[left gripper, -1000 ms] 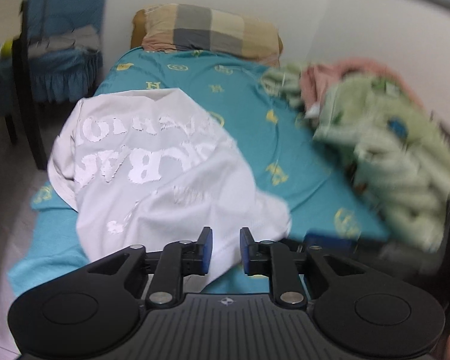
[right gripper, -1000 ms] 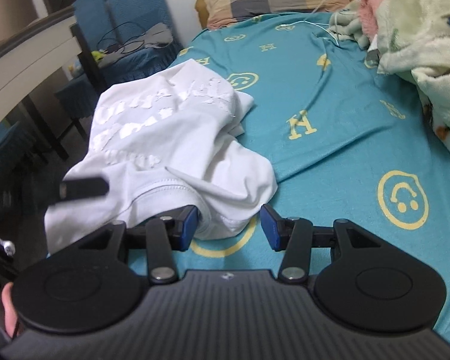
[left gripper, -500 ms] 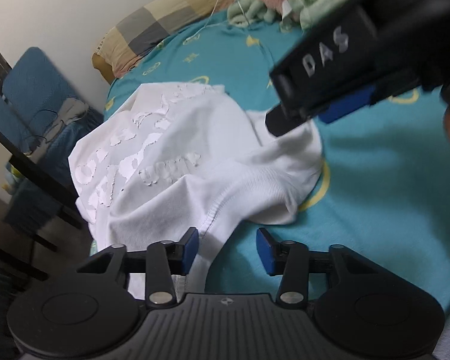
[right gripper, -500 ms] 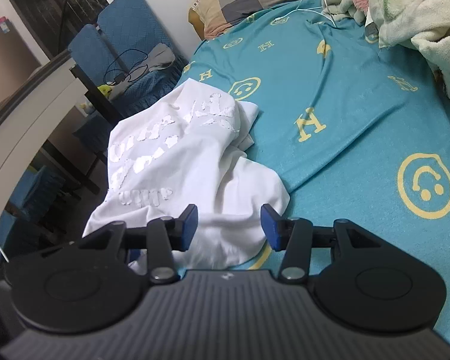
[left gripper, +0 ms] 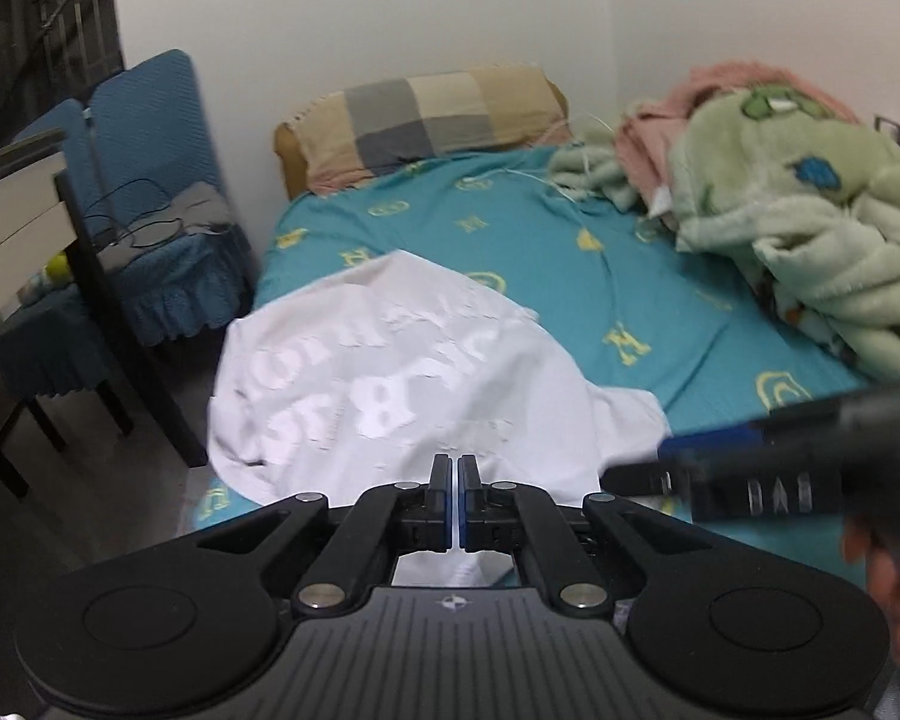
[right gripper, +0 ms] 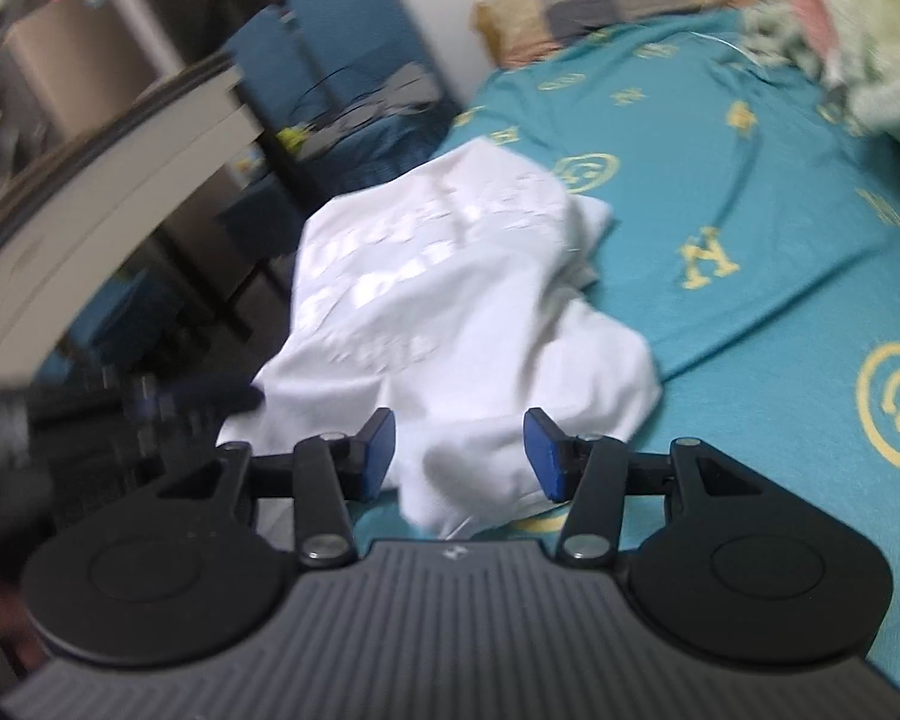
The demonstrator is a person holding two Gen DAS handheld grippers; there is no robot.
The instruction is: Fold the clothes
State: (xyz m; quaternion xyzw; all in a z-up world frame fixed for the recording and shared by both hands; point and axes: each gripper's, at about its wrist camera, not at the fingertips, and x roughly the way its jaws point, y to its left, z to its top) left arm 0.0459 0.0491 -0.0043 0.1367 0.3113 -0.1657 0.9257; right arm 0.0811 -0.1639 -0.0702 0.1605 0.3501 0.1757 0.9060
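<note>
A crumpled white T-shirt with pale lettering lies on the near left part of a bed with a teal sheet. My left gripper is shut at the shirt's near hem; whether cloth is pinched between its pads is hidden. My right gripper is open, its fingers on either side of the shirt's near bunched edge. The right gripper also shows in the left wrist view, at the shirt's right side. The left gripper shows blurred in the right wrist view, at the shirt's left.
A checked pillow lies at the head of the bed. A heap of green and pink blankets fills the bed's right side. Blue-covered chairs and a table edge stand left of the bed.
My left gripper has closed from open and swung back to face along the bed. My right gripper stays open and has come closer to the shirt's near edge.
</note>
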